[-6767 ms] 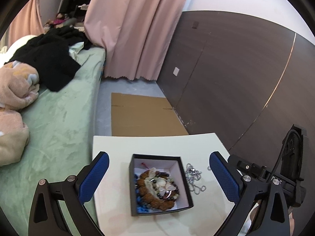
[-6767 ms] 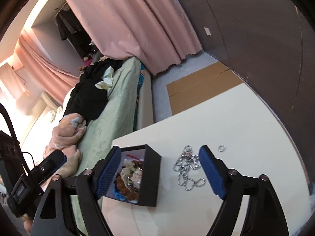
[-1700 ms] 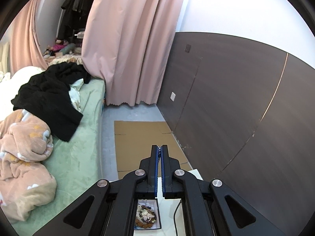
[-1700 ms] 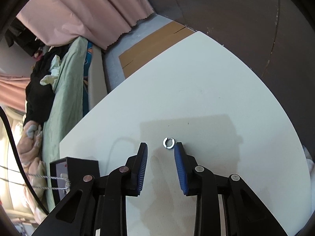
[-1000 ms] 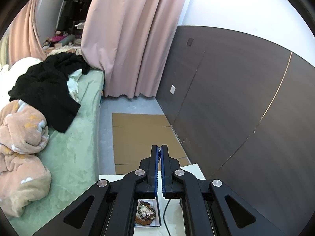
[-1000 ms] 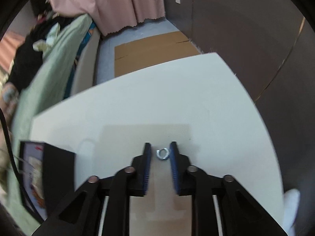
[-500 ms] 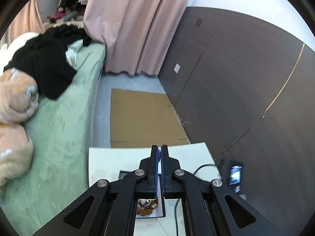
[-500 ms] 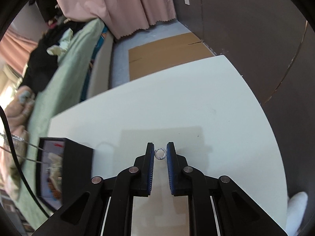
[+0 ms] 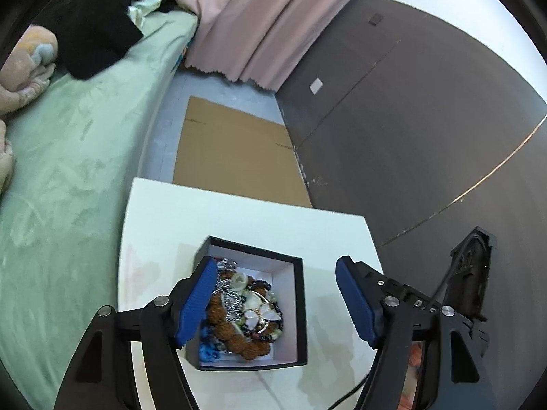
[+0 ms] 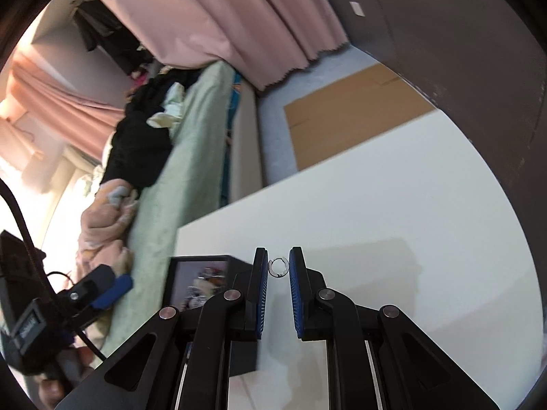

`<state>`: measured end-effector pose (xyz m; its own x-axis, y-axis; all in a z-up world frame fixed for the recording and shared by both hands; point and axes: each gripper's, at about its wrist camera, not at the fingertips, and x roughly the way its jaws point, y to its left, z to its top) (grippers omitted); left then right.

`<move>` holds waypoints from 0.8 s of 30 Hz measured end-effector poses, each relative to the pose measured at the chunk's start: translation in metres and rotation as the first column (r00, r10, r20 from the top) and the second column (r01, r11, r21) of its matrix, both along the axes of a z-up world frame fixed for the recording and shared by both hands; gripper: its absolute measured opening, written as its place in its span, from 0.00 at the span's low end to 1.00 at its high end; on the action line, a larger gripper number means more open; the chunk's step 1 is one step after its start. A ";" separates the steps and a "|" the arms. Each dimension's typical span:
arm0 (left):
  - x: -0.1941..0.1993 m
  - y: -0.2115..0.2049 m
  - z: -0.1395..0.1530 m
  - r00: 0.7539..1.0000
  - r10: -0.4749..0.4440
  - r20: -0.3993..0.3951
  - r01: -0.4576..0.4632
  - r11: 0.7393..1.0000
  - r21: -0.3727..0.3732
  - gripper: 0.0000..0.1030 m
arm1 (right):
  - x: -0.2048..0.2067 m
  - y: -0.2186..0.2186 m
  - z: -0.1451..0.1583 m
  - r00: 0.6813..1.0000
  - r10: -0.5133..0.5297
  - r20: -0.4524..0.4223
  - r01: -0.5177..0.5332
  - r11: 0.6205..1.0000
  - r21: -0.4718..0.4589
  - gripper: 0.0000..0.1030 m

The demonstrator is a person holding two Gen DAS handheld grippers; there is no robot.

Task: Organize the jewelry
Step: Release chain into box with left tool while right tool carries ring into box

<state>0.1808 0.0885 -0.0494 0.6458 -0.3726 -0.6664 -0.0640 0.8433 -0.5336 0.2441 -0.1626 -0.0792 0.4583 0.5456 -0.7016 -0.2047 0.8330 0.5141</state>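
A black jewelry box [image 9: 301, 307] with a white lining stands on the white table [image 9: 154, 239]. It holds bead bracelets, a silver chain [image 9: 229, 294] and other pieces. My left gripper [image 9: 273, 304] is open above the box, its jaws spread either side of it. In the right wrist view my right gripper [image 10: 277, 268] is shut on a small silver ring [image 10: 277, 267], held between the pad tips above the table. The box [image 10: 201, 283] lies just left of it.
A green bed [image 9: 68, 136] with clothes and a blanket runs along the table's left. Cardboard [image 9: 232, 157] lies on the floor beyond the table. A dark panel wall [image 9: 410, 136] stands on the right. Pink curtains [image 10: 239, 27] hang behind.
My left gripper has opened above the box and the silver chain now lies in it. My right gripper has closed on the ring and lifted it toward the box.
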 end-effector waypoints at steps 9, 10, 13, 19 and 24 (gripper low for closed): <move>-0.005 0.017 -0.005 0.999 0.031 -0.011 -0.031 0.999 0.016 0.71 | -0.003 0.038 0.004 0.996 0.074 0.048 -0.074 0.997 0.010 0.14; -0.005 0.019 -0.005 0.999 0.034 -0.010 -0.033 0.999 0.025 0.71 | -0.004 0.042 0.004 0.995 0.083 0.051 -0.084 0.996 0.009 0.14; -0.007 0.023 -0.007 0.999 0.041 -0.015 -0.040 0.999 0.033 0.71 | -0.007 0.053 0.003 0.992 0.105 0.063 -0.106 0.994 0.003 0.14; -0.010 0.031 -0.011 0.998 0.054 -0.027 -0.053 0.998 0.040 0.80 | -0.005 0.068 0.000 0.993 0.096 0.071 -0.093 0.995 -0.039 0.29; -0.014 0.031 -0.009 0.998 0.059 -0.023 -0.058 0.997 0.053 0.84 | -0.008 0.055 0.005 0.994 0.064 0.090 -0.061 0.998 -0.033 0.69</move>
<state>0.1670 0.1198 -0.0584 0.6485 -0.2992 -0.6999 -0.1266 0.8643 -0.4868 0.2356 -0.1077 -0.0738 0.4866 0.5544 -0.6752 -0.3020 0.8319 0.4655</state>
